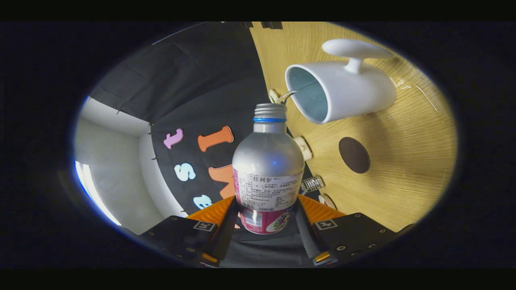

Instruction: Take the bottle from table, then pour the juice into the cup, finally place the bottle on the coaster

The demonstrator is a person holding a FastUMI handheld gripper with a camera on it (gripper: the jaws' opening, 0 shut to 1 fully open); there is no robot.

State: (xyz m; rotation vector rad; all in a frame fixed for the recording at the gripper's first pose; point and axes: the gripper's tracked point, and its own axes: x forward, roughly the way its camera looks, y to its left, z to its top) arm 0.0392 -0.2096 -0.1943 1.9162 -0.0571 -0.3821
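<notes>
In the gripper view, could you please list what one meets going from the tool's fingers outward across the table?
Tool shut on the bottle → brown coaster → white cup, on the wooden table.

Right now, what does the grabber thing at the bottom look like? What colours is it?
The gripper has two fingers with dark, flat inner pads and bright orange ribbed backs. Each finger sits on a black, boxy block dotted with small screws. A little square black-and-white marker is stuck on top of each block. Small orange-yellow bits show near the base of the fingers.
</notes>
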